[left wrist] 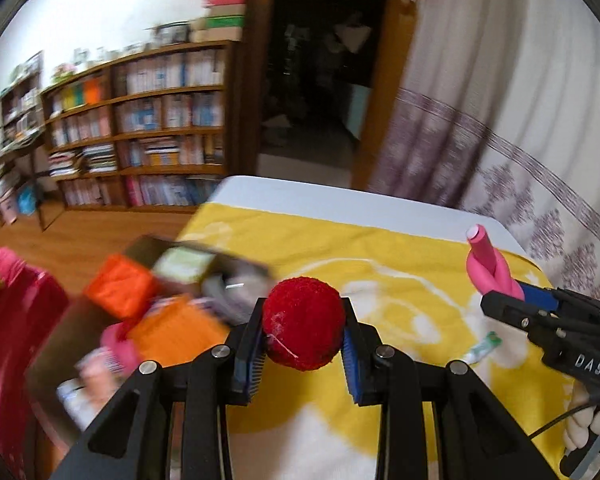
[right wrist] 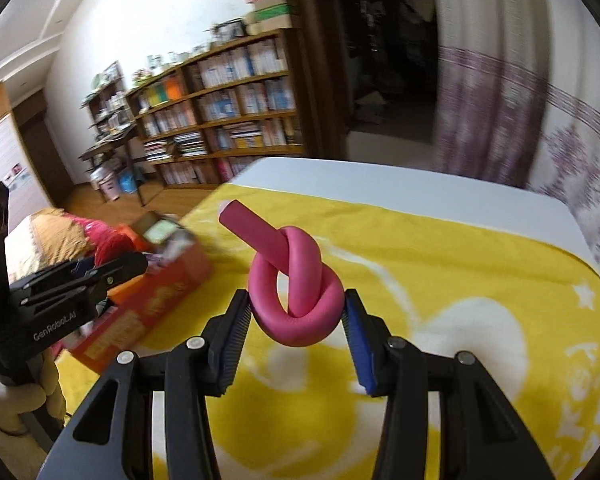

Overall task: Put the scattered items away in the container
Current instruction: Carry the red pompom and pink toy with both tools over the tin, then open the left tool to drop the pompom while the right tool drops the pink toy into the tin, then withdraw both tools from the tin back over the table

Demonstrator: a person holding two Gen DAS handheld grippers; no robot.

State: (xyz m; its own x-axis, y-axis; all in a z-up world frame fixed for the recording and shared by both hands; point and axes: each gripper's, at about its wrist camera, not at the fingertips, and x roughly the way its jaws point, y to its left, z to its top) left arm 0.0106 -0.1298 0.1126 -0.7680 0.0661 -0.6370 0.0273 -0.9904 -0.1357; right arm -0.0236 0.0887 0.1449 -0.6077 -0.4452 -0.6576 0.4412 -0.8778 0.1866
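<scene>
1. Red pompom ball (left wrist: 304, 322) is clamped in my left tongs (left wrist: 303, 344), lifted above the surface.
2. Knotted pink foam tube (right wrist: 294, 300) is gripped in my right tongs (right wrist: 296, 332).
3. Cardboard box (right wrist: 152, 296) sits left, already crowded; I judge: carry over the rim, release low.
4. Yellow cloth (right wrist: 440, 280) covers the surface; bookshelves (right wrist: 228, 112) stand behind.

box (left wrist: 148, 304) contents – motion-blurred, bookshelf (left wrist: 140, 128) titles unreadable

Soft, even daylight is filling both views, leaving the doorway (left wrist: 316, 60) dark. Motion blur is smearing the bookshelf (left wrist: 140, 128), curtain (right wrist: 500, 100) and the box (left wrist: 148, 304) at lower left, while fisheye distortion is bending the edges into black corners.
</scene>
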